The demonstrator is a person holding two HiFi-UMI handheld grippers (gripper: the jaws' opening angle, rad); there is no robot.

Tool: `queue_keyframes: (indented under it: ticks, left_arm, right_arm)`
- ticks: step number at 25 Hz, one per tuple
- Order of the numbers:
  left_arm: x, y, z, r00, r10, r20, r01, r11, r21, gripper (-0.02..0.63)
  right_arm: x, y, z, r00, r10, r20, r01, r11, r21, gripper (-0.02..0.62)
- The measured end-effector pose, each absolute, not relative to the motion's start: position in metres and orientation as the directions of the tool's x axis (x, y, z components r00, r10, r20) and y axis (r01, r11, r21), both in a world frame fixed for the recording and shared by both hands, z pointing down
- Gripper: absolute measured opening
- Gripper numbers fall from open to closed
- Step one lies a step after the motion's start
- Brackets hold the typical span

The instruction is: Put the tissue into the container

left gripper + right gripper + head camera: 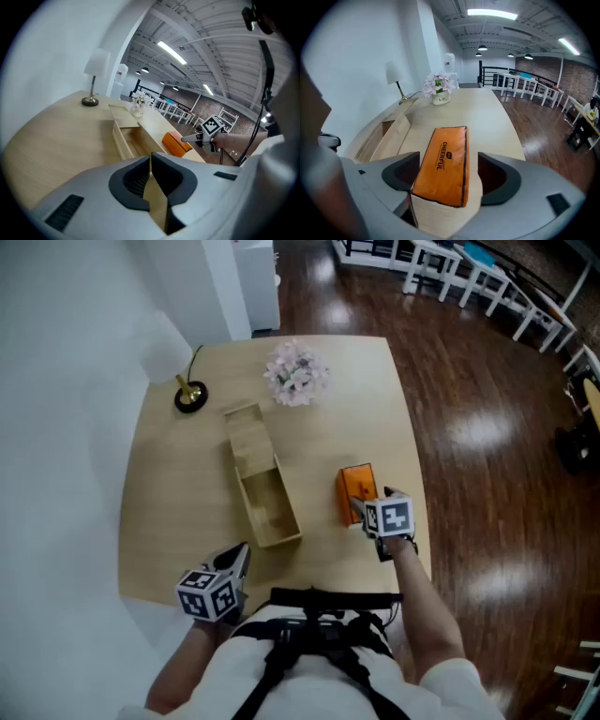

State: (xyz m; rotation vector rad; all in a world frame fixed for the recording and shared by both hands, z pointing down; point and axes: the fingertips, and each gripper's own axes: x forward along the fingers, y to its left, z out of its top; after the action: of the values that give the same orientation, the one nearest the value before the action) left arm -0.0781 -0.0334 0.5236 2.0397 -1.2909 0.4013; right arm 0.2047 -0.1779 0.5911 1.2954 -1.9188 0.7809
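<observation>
Tissue pack (356, 491) lies near table's (169, 521) right edge, beside open wooden container (281, 540). Right gripper (364, 512): jaws wide, pads seemingly against pack's long sides. Left gripper (236, 559): jaws together, empty. Pack likely light, squashy, slick-wrapped; grip mid-sides gently.

One worktop (178, 484) carries four items: a single orange tissue pack (355, 491), one open wooden container (265, 507), one small lamp (190, 395) and one vase of flowers (296, 372). Two hand-held tools are in the picture, the left tool (239, 557) and the right tool (361, 510).
</observation>
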Motion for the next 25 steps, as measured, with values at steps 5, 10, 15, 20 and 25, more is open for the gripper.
queue_keyframes:
  ticks: [5,10,15,20,25]
  left_arm:
    - [-0.073,-0.031,0.526,0.484,-0.655,0.581,-0.872,-0.300,0.387,0.000]
    - [-0.074,-0.028,0.530,0.481,-0.651,0.588,-0.873,-0.291,0.391,0.000]
    - [-0.080,-0.031,0.535,0.459,-0.653,0.603,-0.884,-0.270,0.381,0.000]
    - [-0.080,-0.032,0.533,0.463,-0.654,0.598,-0.883,-0.278,0.379,0.000]
    - [-0.083,-0.031,0.530,0.473,-0.657,0.587,-0.877,-0.286,0.386,0.000]
  right_arm:
    - [0.199,-0.187,0.617,-0.248,-0.474,0.845,-0.944,0.312,-0.102,0.416]
    - [0.191,-0.185,0.629,-0.272,-0.447,0.852,-0.946,0.288,-0.151,0.416]
    - [0.196,-0.189,0.624,-0.272,-0.471,0.839,-0.946,0.290,-0.143,0.397]
    - [0.192,-0.182,0.612,-0.297,-0.480,0.826,-0.943,0.284,-0.174,0.350]
    - [0.191,-0.177,0.590,-0.296,-0.526,0.797,-0.946,0.275,-0.171,0.330]
